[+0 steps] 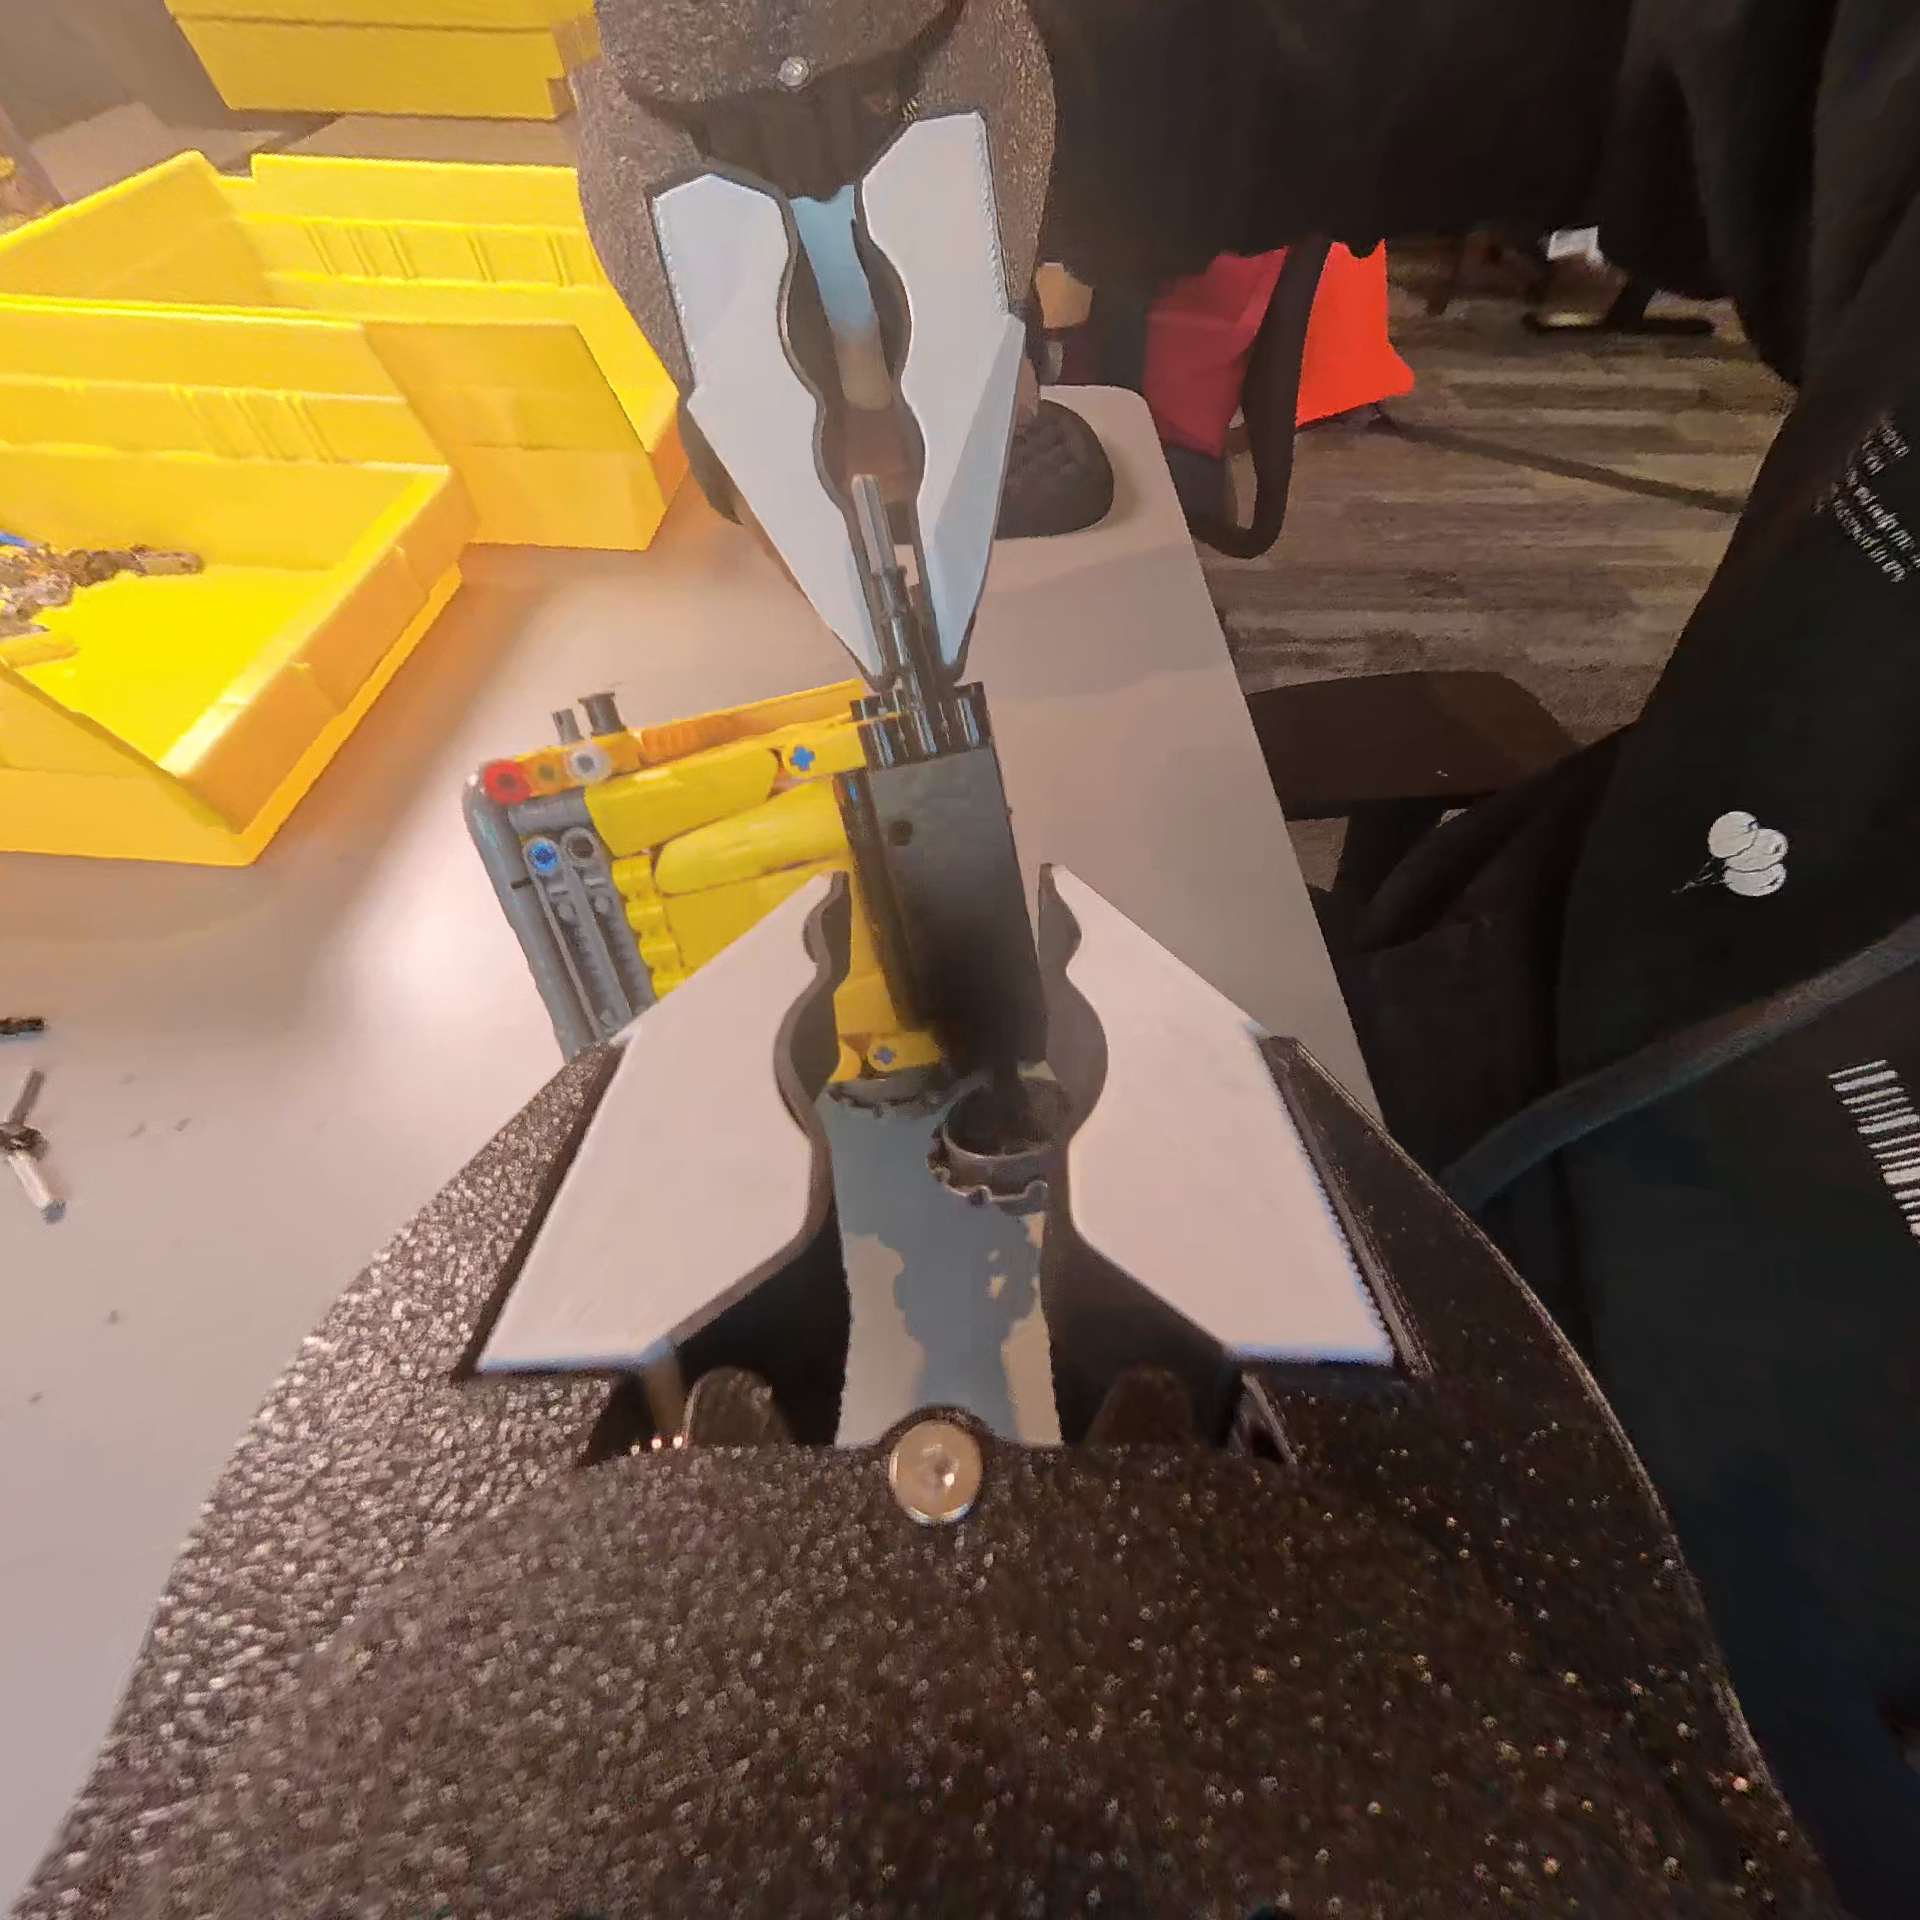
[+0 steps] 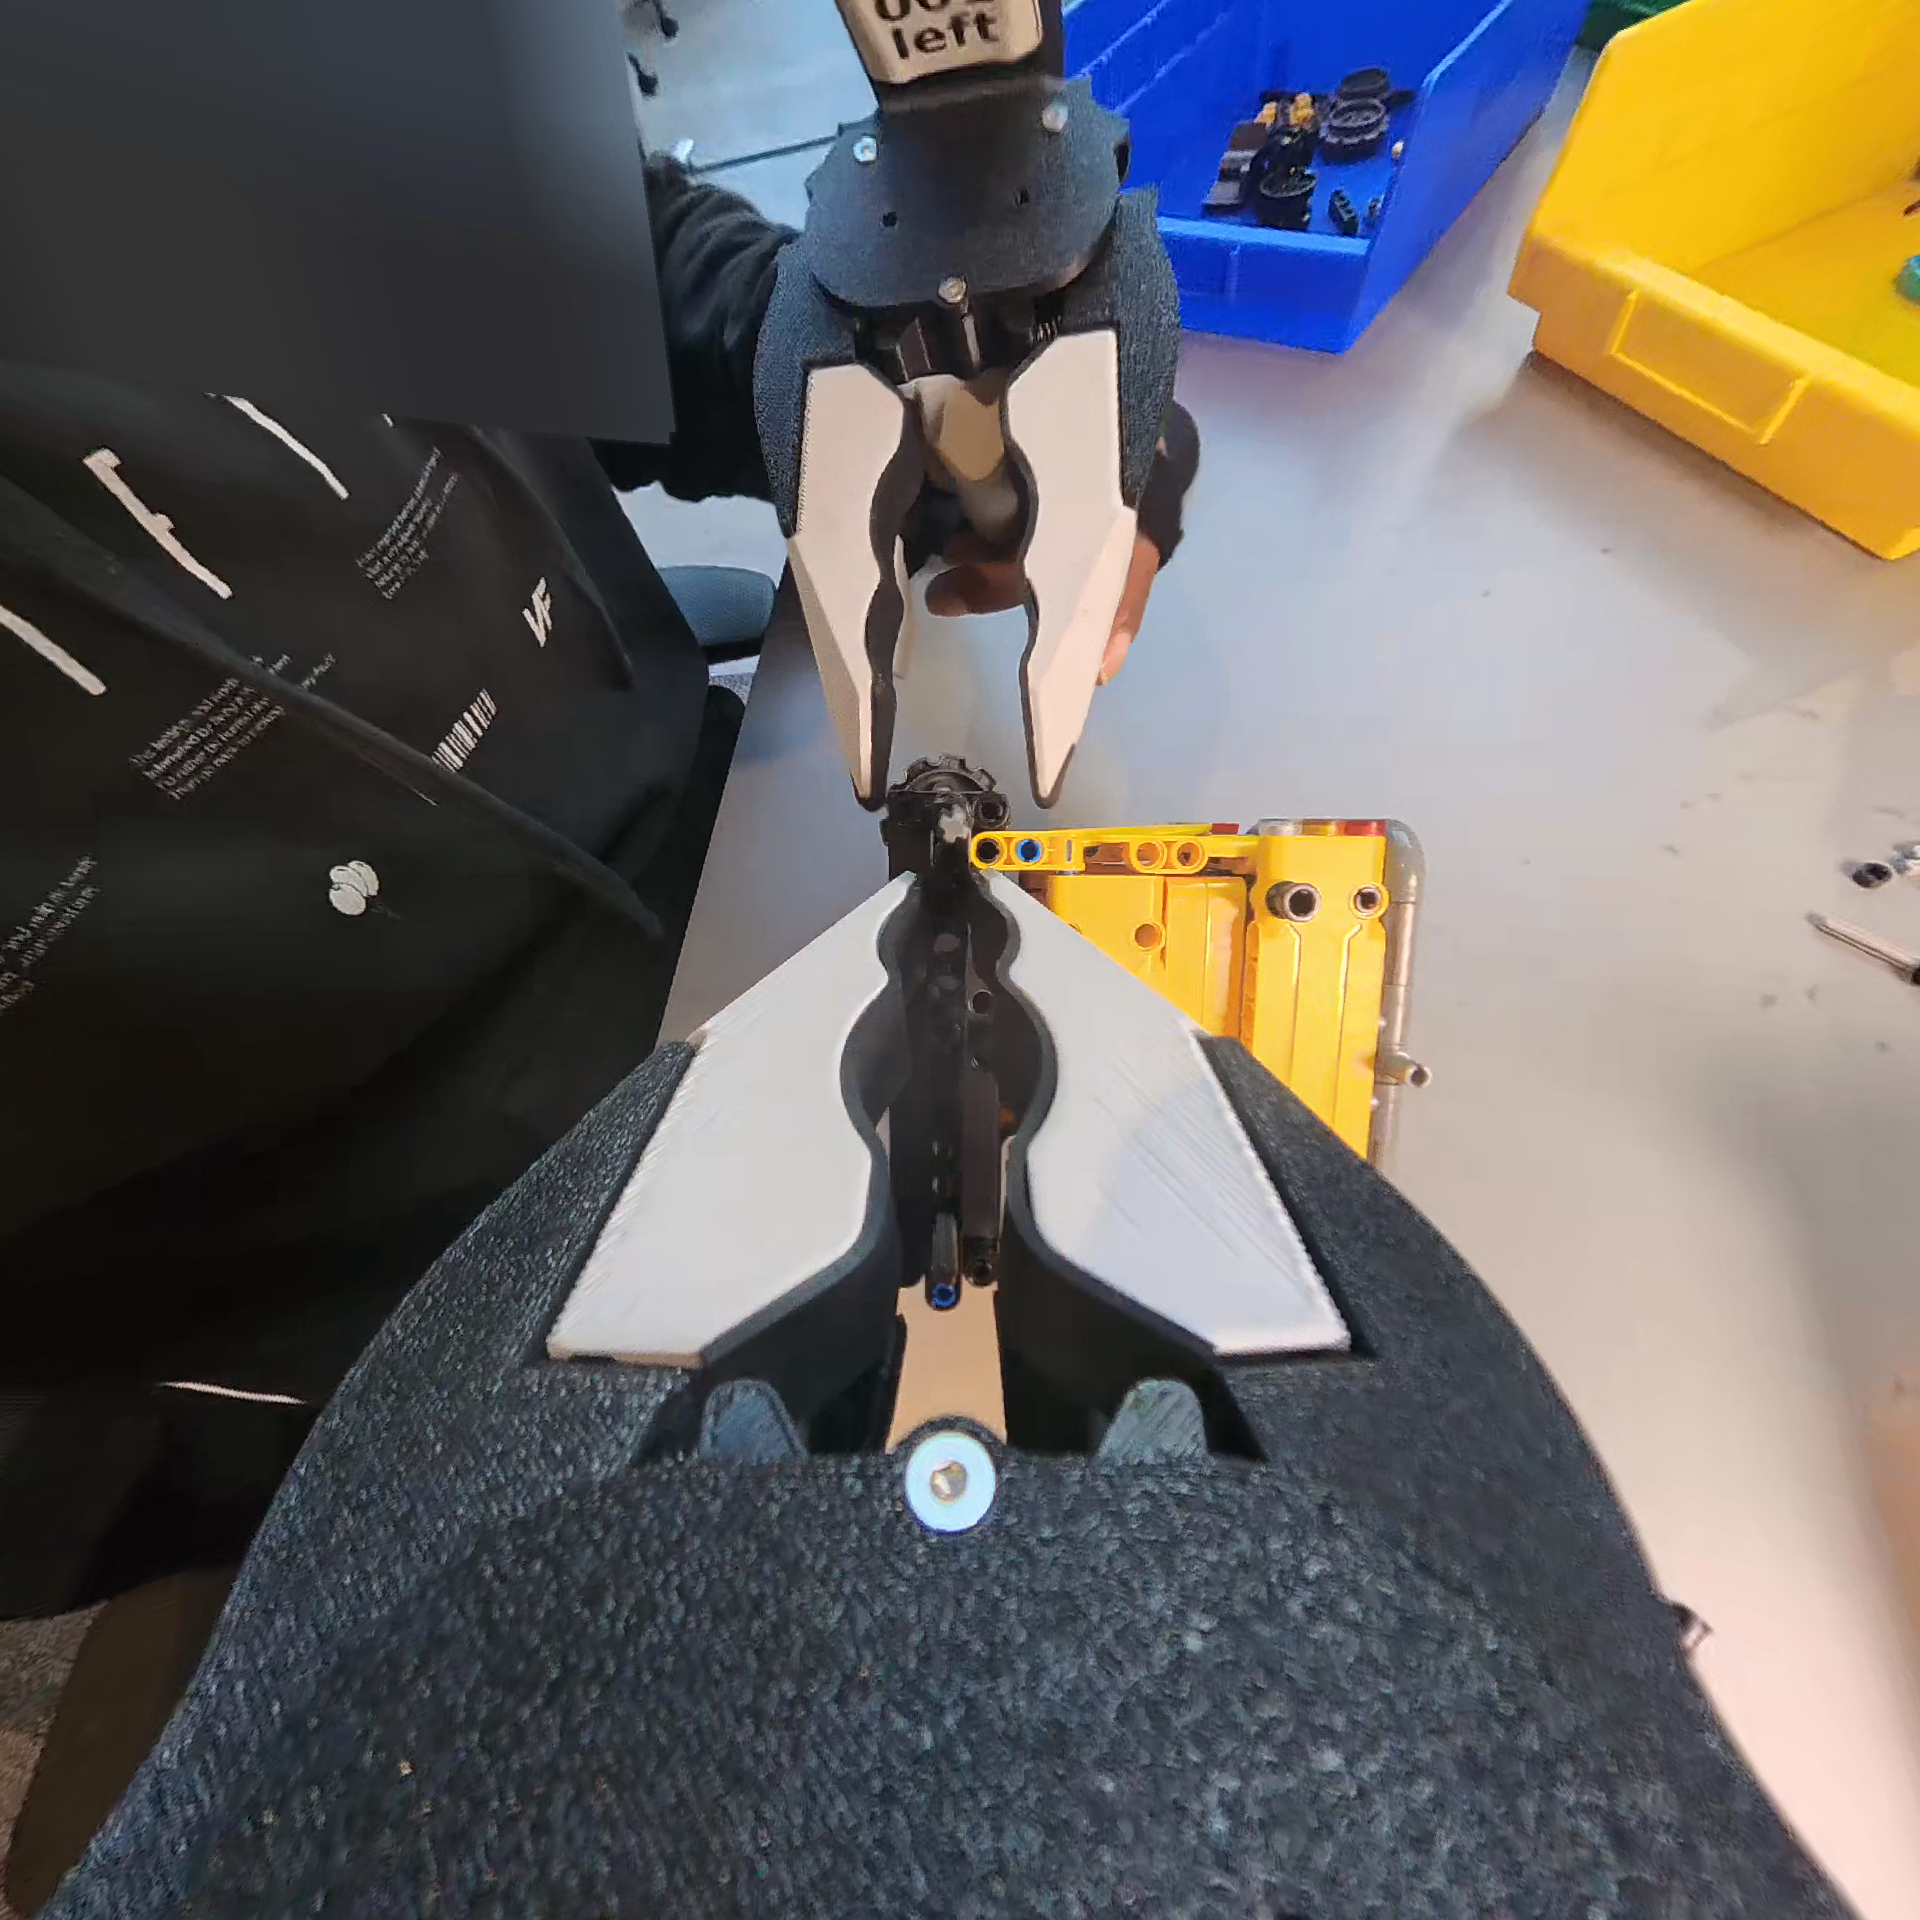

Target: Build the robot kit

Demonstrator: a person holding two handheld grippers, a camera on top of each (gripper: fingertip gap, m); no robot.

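Observation:
A yellow and grey brick model [image 1: 707, 831] stands on the grey table [image 1: 208, 1091], with a black beam section [image 1: 935, 862] along its side. My right gripper [image 2: 948, 883] is shut on the black beam section [image 2: 940, 1039], which lies lengthwise between its fingers. In the left wrist view the right gripper [image 1: 914, 665] comes in from the far side. My left gripper [image 1: 945, 883] is open, its fingers either side of the beam's near end and a black gear [image 1: 997, 1132]. In the right wrist view the left gripper [image 2: 956, 790] straddles the gear [image 2: 935, 784] beside the model [image 2: 1247, 935].
Yellow bins [image 1: 260, 623] stand to the left. A blue bin [image 2: 1299, 187] with dark parts and a yellow bin [image 2: 1745, 260] sit at the back. Loose pins [image 1: 26, 1143] lie on the table. A person in black clothing [image 2: 312, 831] is at the table edge. Across from one pair of fingers to the other is roughly 4 cm.

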